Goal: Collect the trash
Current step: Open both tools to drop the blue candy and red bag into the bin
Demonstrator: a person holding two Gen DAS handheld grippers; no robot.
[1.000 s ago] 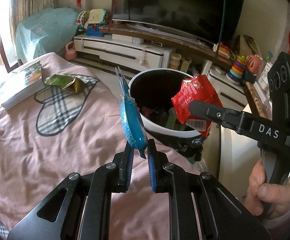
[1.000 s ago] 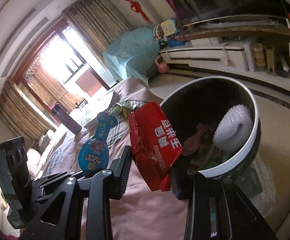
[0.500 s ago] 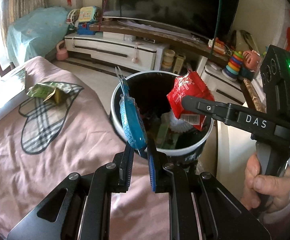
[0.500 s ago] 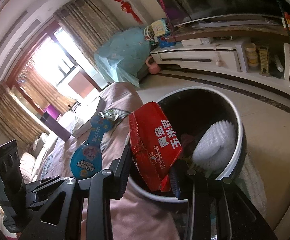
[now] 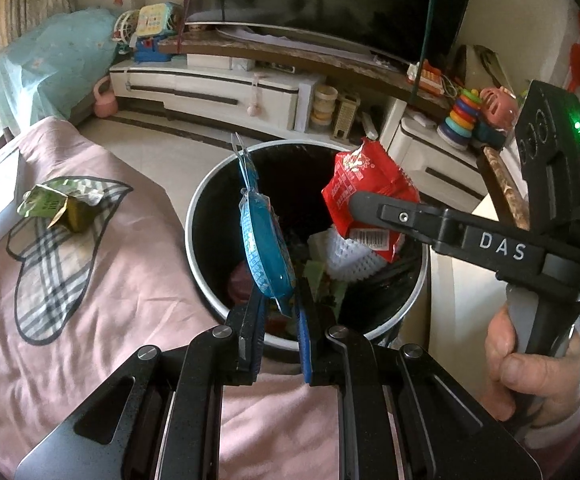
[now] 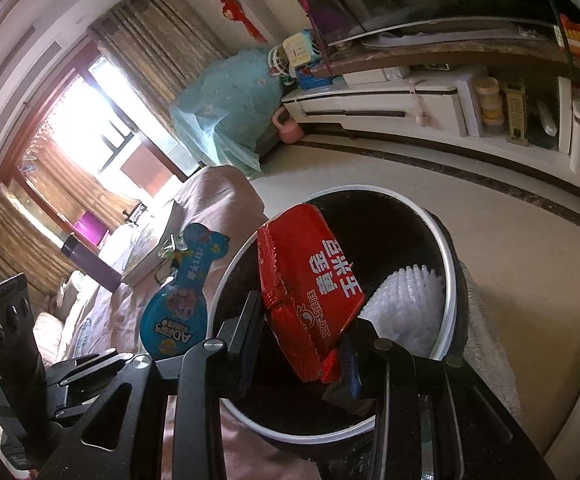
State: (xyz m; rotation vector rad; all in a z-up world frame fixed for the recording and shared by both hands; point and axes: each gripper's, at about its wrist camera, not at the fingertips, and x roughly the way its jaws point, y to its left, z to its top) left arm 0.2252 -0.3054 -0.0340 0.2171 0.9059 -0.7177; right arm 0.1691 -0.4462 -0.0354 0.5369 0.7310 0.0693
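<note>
here the left gripper has its jaws drawn nearly together on the bottom edge of a blue blister pack, which stands up on edge from the pads and sits over the near side of the trash bin. the right gripper is clamped on a red snack bag, its jaws set a moderate way apart because the puffy bag fills the space between them; the bag juts up and forward from the pads, over the bin's open mouth. in the left wrist view the same red bag shows pinched at the tip of the right gripper's long black finger, above the far right part of the bin, with a hand wrapped around that tool's grey handle at the right edge. inside the bin lie a white foam net sleeve and some green and reddish scraps. the bin stands just beside a pink bedcover with a checked heart patch, and on that patch rests a crumpled green wrapper, well apart from both tools. beyond the bin are a pale floor and a low white tv cabinet.
</note>
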